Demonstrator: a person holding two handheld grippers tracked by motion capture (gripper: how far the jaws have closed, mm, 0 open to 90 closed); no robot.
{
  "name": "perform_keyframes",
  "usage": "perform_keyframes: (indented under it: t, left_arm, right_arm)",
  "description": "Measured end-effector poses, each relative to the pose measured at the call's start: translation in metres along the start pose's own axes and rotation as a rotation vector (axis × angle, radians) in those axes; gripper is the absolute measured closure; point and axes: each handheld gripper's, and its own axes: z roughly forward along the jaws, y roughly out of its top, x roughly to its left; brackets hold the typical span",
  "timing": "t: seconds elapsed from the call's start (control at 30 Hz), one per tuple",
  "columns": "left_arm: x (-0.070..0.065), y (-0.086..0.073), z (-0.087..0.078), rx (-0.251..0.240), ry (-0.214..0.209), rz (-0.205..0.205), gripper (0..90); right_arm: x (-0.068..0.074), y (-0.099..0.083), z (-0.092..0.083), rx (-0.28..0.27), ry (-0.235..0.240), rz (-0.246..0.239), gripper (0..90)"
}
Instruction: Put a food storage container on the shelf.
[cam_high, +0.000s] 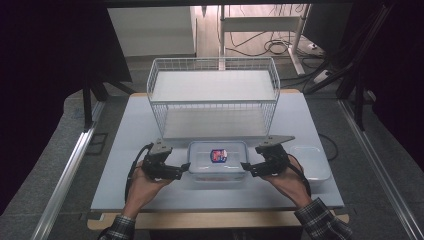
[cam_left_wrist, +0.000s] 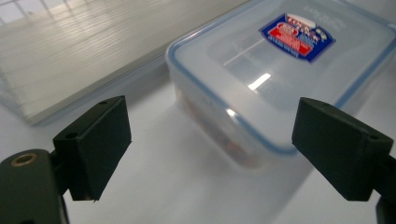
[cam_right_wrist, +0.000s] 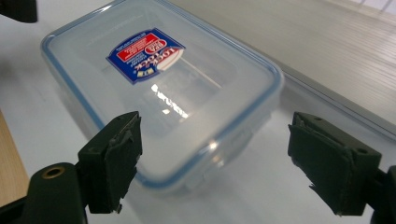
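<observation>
A clear plastic food box (cam_high: 217, 160) with a blue-rimmed lid and a red and blue label lies near the front middle of the table. My left gripper (cam_high: 184, 169) stands open at the box's left end, jaws spread on either side of its corner (cam_left_wrist: 224, 121). My right gripper (cam_high: 246, 168) is open at the box's right end, with the box's near corner (cam_right_wrist: 205, 154) between its jaws. Neither gripper's pads touch the box.
A white wire basket (cam_high: 214, 97) with a flat white floor stands just behind the box. A second clear lidless container (cam_high: 310, 161) sits to the right of my right hand. The light table (cam_high: 125, 150) ends in a wooden front edge.
</observation>
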Motion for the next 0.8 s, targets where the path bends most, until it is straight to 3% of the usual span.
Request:
perform_keyframes:
  t: [0.1, 0.2, 0.33, 0.4, 0.47, 0.57, 0.7, 0.8]
  left_arm:
    - [0.004, 0.003, 0.013, 0.013, -0.044, -0.016, 10.7]
    - [0.009, 0.002, 0.028, 0.037, -0.106, -0.058, 10.7]
    - [0.020, -0.002, 0.044, 0.050, -0.276, -0.175, 8.0]
    - [0.021, -0.005, 0.052, 0.081, -0.358, -0.209, 5.6]
    - [0.019, -0.006, 0.055, 0.085, -0.372, -0.228, 2.7]
    - [0.021, -0.007, 0.051, 0.100, -0.383, -0.244, 6.1]
    - [0.025, -0.012, 0.048, 0.103, -0.418, -0.300, 13.0]
    - [0.022, -0.012, 0.040, 0.097, -0.400, -0.296, 18.5]
  right_arm:
    - [-0.005, 0.005, 0.013, 0.015, 0.029, 0.015, 15.8]
    - [-0.010, 0.006, 0.027, 0.045, 0.076, 0.049, 13.9]
    - [-0.017, 0.005, 0.033, 0.057, 0.121, 0.115, 9.4]
    - [-0.021, 0.003, 0.035, 0.074, 0.154, 0.156, 8.1]
    - [-0.027, -0.001, 0.038, 0.081, 0.200, 0.203, 7.9]
    - [-0.032, -0.005, 0.044, 0.098, 0.283, 0.271, 7.5]
    - [-0.030, -0.006, 0.043, 0.120, 0.287, 0.300, 10.9]
    - [-0.030, -0.010, 0.037, 0.123, 0.308, 0.339, 19.1]
